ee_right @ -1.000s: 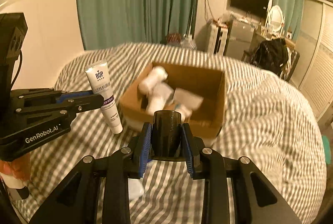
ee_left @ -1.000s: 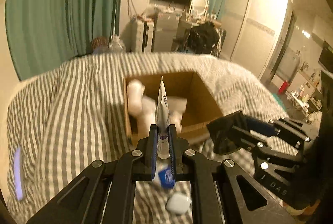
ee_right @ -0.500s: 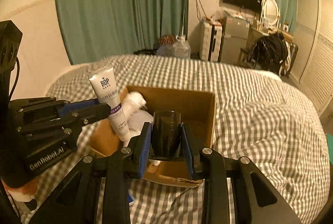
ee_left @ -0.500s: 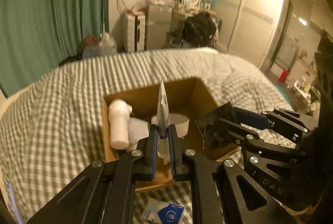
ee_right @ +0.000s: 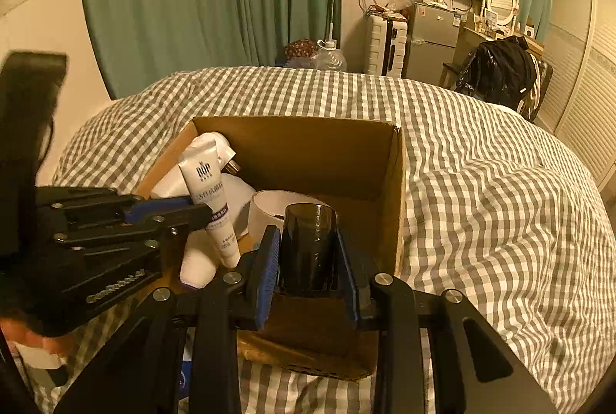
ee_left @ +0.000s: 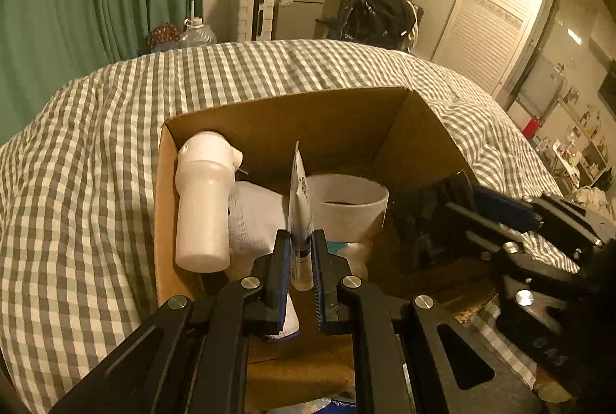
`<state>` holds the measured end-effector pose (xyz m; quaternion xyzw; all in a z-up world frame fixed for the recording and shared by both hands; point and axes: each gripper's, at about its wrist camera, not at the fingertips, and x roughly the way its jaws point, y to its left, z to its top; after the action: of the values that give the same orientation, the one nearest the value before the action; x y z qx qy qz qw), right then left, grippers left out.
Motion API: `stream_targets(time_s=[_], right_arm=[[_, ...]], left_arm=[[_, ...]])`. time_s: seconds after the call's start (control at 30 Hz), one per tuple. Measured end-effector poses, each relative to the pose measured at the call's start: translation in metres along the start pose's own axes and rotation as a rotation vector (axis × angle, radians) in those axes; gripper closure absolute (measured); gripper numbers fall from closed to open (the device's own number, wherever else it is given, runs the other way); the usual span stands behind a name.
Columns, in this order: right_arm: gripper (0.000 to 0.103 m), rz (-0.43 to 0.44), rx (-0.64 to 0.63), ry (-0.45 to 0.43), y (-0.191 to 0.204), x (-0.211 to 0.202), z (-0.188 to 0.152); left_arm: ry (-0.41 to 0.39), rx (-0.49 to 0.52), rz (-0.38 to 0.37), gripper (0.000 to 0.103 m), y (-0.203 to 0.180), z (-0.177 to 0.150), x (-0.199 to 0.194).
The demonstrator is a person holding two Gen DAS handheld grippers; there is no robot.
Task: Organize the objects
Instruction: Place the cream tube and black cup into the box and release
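Seen first, left wrist view
Left gripper (ee_left: 301, 262): the pads are pinched on the lower end of a white tube (ee_left: 299, 210), which is held upright, crimped end up, over the near part of the cardboard box (ee_left: 292, 114); an upright hold is judged to let the tube be lowered between the things already packed.
Box contents: a white bottle (ee_left: 203, 202) is laid along the left wall, a pale cloth or packet (ee_left: 252, 217) is tucked beside it, and a white roll (ee_left: 348, 208) is stood toward the middle; the right side is left free.
Right gripper: its black frame is seen at the right edge of the box, a dark thing between the fingers, blurred in this view.

Next, right wrist view
Right gripper (ee_right: 308, 256): the pads are pressed on the sides of a dark cup (ee_right: 308, 244), mouth up, held above the box's near right part, where bare floor is left; the place is judged to be chosen for that gap.
Tube (ee_right: 210, 198): it is shown clamped near its cap end by the left gripper (ee_right: 210, 212), tilted slightly, over the left half of the box.
Bed cover (ee_right: 481, 191): the box is rested on the checked cloth, so a soft, uneven base is judged likely.
Step in hand: both things are judged to be about to be set inside, not yet let go.
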<state>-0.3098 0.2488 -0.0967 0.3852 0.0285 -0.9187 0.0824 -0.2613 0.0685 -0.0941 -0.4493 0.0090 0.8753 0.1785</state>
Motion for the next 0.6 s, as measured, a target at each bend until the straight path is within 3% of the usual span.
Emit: stream_targets(time_s=[0.03, 0.1, 0.13, 0.2, 0.27, 0.4, 0.47, 0.6], right_arm=[[0.071, 0.0, 0.002, -0.007, -0.002, -0.002, 0.001], [0.05, -0.003, 0.006, -0.037, -0.001, -0.012, 0.003], [0.049, -0.007, 0.011, -0.049, -0.001, -0.017, 0.004], [0.049, -0.022, 0.023, -0.071, -0.001, -0.031, 0.008], [0.046, -0.033, 0.04, -0.088, 0.0, -0.048, 0.011], [0.028, -0.011, 0.055, -0.146, 0.007, -0.09, 0.02], [0.02, -0.036, 0.027, -0.187, 0.016, -0.115, 0.023], [0.012, -0.088, -0.028, -0.259, 0.036, -0.16, 0.027]], left_arm=[[0.007, -0.005, 0.003, 0.091, 0.0, 0.0, -0.002], [0.019, -0.008, 0.011, 0.088, 0.0, -0.001, -0.007], [0.019, -0.007, 0.015, 0.082, -0.001, 0.0, -0.012], [0.002, -0.002, 0.026, 0.065, -0.003, 0.0, -0.028], [-0.024, -0.01, 0.033, 0.038, -0.002, 0.0, -0.047], [-0.09, -0.059, 0.038, 0.026, 0.01, 0.0, -0.095], [-0.116, -0.069, 0.056, 0.014, 0.012, 0.002, -0.113], [-0.187, -0.055, 0.092, 0.007, 0.016, -0.001, -0.157]])
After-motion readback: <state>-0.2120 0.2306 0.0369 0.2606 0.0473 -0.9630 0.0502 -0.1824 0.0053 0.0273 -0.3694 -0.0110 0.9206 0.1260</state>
